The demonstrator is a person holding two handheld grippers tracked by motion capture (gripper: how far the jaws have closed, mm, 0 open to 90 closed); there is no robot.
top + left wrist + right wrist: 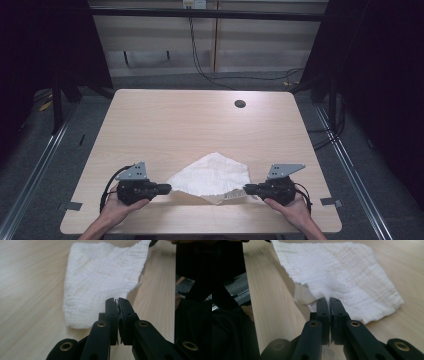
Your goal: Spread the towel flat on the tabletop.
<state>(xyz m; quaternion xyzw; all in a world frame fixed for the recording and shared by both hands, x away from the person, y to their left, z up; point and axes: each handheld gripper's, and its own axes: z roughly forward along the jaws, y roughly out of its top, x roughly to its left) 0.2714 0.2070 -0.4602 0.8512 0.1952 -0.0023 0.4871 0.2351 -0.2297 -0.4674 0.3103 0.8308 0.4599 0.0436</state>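
A white crinkled cloth (211,177) lies near the front edge of the wooden table (200,125), stretched between my two grippers. My left gripper (168,188) is shut on the cloth's left corner; in the left gripper view its jaws (117,300) pinch the cloth (100,277) edge. On the other side, my right gripper (246,189) is shut on the right corner, where a small label shows. The right gripper view has the jaws (329,300) closed on the cloth (347,272). A hand holds each gripper from below.
A round cable hole (240,104) sits in the table near its far right. Cables (200,60) hang at the back wall. Metal floor rails (30,165) run along both sides of the table.
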